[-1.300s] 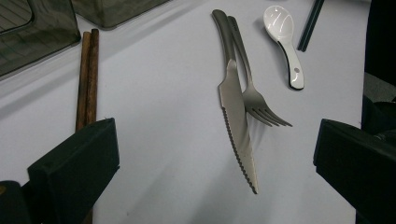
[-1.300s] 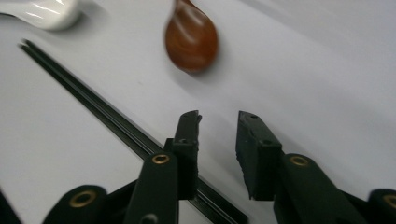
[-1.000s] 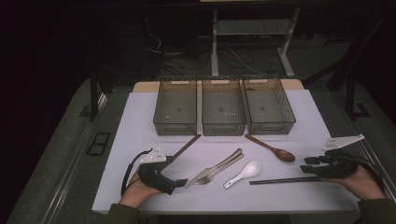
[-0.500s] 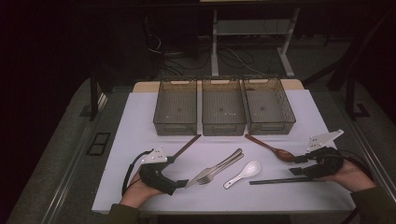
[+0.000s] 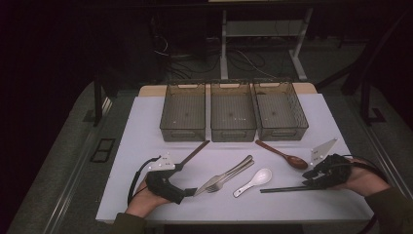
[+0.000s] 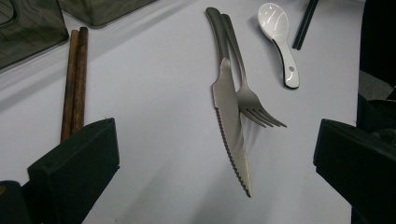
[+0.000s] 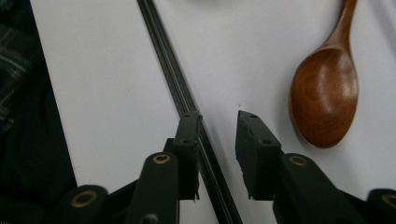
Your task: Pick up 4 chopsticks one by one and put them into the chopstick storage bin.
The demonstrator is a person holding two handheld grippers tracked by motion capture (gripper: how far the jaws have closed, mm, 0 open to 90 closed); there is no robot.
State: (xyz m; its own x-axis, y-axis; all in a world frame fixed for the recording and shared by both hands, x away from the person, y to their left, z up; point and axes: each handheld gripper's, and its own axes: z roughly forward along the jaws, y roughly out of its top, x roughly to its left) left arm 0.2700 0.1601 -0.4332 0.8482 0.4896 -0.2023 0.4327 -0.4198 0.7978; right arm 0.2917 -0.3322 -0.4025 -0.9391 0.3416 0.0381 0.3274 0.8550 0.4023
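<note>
The white-covered counter (image 5: pixel 146 131) carries three clear bins (image 5: pixel 233 117) in a row at its far side, with the cutlery spread in front of them. The left gripper (image 5: pixel 187 191) rests at the near left, its jaws spread wide and released, facing the steel knife (image 6: pixel 231 121) and fork (image 6: pixel 252 100), which lie side by side and touching. The right gripper (image 7: pixel 217 140) hovers low at the near right; its jaws have just been closing, with the black chopsticks (image 7: pixel 170 70) running between them against one jaw, not yet clenched. A wooden spoon (image 7: pixel 327 88) lies just beside them; a white spoon (image 5: pixel 253 181) lies farther left, and brown chopsticks (image 6: pixel 74 79) lie near the left bin.
</note>
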